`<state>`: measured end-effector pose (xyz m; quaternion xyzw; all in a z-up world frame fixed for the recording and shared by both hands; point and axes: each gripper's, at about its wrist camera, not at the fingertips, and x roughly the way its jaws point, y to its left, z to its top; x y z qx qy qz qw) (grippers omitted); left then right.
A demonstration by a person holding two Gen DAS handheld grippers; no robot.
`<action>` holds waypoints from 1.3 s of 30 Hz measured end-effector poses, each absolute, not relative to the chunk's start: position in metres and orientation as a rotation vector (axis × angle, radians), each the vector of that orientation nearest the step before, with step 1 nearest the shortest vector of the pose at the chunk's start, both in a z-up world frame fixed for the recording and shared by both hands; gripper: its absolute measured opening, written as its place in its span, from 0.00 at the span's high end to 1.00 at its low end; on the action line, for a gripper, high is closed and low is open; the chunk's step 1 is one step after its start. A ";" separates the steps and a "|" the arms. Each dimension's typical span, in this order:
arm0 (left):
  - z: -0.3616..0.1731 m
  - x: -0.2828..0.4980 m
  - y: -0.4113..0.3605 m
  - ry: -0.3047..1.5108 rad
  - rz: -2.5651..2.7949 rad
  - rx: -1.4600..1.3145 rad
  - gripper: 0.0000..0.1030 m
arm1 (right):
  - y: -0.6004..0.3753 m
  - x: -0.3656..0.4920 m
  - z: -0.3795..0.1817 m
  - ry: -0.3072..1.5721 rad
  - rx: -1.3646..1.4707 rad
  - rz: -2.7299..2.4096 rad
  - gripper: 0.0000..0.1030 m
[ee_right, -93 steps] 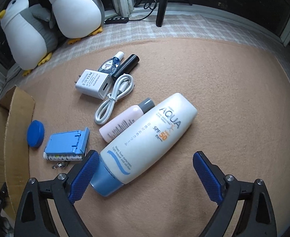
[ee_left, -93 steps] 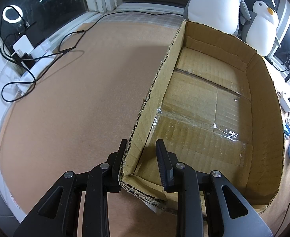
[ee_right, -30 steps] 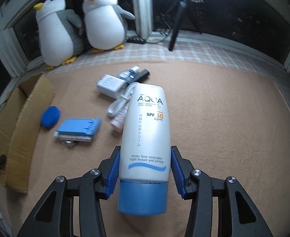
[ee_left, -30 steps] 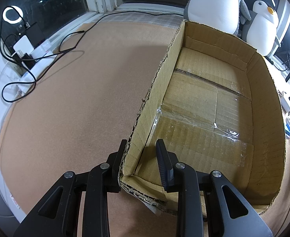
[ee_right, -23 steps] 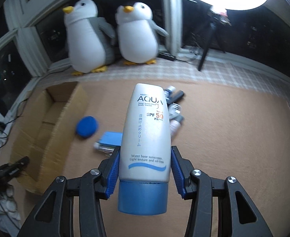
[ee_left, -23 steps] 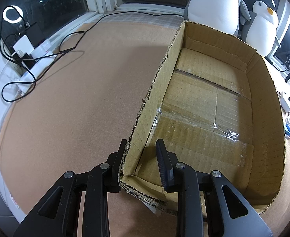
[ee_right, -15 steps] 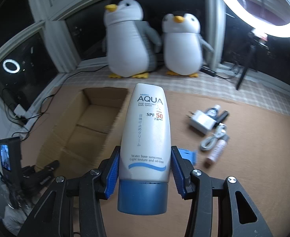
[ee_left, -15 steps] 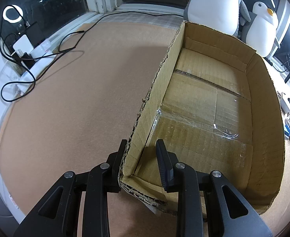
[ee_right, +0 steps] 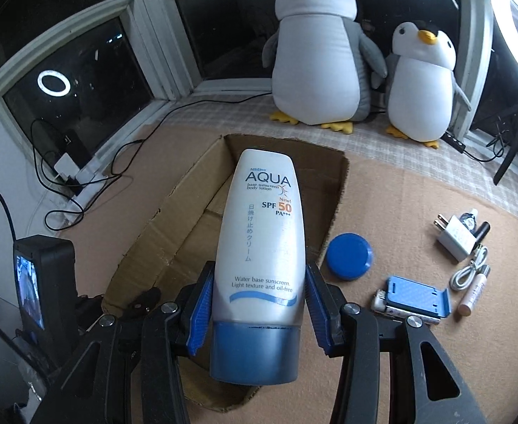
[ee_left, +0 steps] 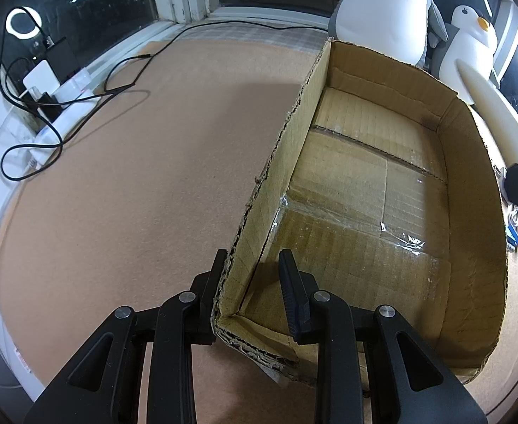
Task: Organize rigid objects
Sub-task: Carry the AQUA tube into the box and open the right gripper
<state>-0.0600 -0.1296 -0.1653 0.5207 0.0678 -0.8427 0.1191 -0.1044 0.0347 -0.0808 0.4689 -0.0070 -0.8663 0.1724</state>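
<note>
While held above the cardboard box (ee_right: pixel 202 226), sunscreen tube (ee_right: pixel 262 247) judged smooth, stiff, likely slippery; gripped low near cap by right gripper (ee_right: pixel 257 312), pads closed on it. Left gripper (ee_left: pixel 251 282) straddled box wall, apparently pinching. Loose items lay beside.

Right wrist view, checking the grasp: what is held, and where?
The right gripper holds the sunscreen tube near its blue cap, jaws on both sides.

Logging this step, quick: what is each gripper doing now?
Left gripper: fingers straddle the cardboard box wall; grip cannot be told.
Right gripper: closed on the sunscreen tube.
</note>
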 end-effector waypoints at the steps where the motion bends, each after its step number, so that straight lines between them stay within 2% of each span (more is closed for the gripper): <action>1: -0.165 -0.059 -0.130 0.198 -2.464 1.523 0.74 | 0.032 -0.105 -0.083 -0.012 1.335 -2.457 0.57; 14: -0.166 -0.058 -0.130 0.196 -2.466 1.524 0.74 | 0.019 -0.113 -0.101 0.013 1.391 -2.401 0.56; 16: -0.166 -0.057 -0.130 0.193 -2.467 1.523 0.74 | 0.019 -0.111 -0.099 0.024 1.378 -2.401 0.44; 18: -0.166 -0.057 -0.130 0.192 -2.467 1.522 0.74 | 0.018 -0.109 -0.096 0.038 1.361 -2.413 0.39; 39: -0.167 -0.056 -0.131 0.187 -2.467 1.522 0.74 | 0.070 -0.104 -0.080 -0.064 1.359 -2.512 0.39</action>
